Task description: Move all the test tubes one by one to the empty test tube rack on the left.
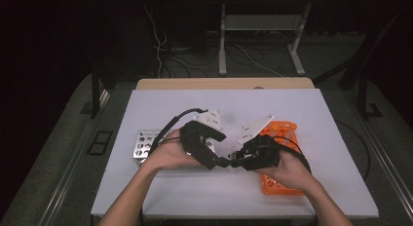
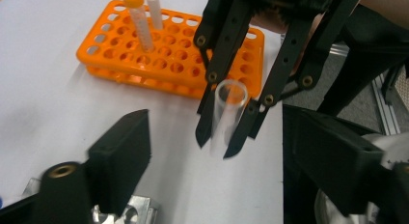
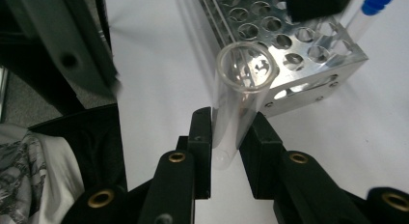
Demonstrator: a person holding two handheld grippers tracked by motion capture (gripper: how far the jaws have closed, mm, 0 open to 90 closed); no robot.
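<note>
Dark floor and trailing cables surround a table [image 1: 146, 206] topped with a pale sheet, and a person leans in from the near edge with both forearms over it. Farthest left on the sheet sits a metal rack [image 1: 144, 144], a shiny block drilled with round holes; in the right gripper view the same rack [image 3: 308, 64] carries a tube with a blue cap [image 3: 371, 9] near its far corner. Next comes the left gripper [image 1: 219, 162], held low over the middle of the table with its tips pointing toward the other hand. In its own view its two black jaws stand well apart with only bare sheet between them, gripping nothing. No earlier picture is at hand to show how they got there. Just to its right, the right gripper [image 1: 234, 161] is clamped on a clear empty test tube [image 2: 227, 115], open mouth up, tilted a little, the pads pressing its lower half from both sides; the tube [image 3: 238, 103] hangs above the sheet, between the two racks. Farthest right is an orange rack [image 1: 282, 187], partly under the right hand, and the left gripper view shows two capped tubes [image 2: 140, 21] standing upright in it [image 2: 144, 60].
</note>
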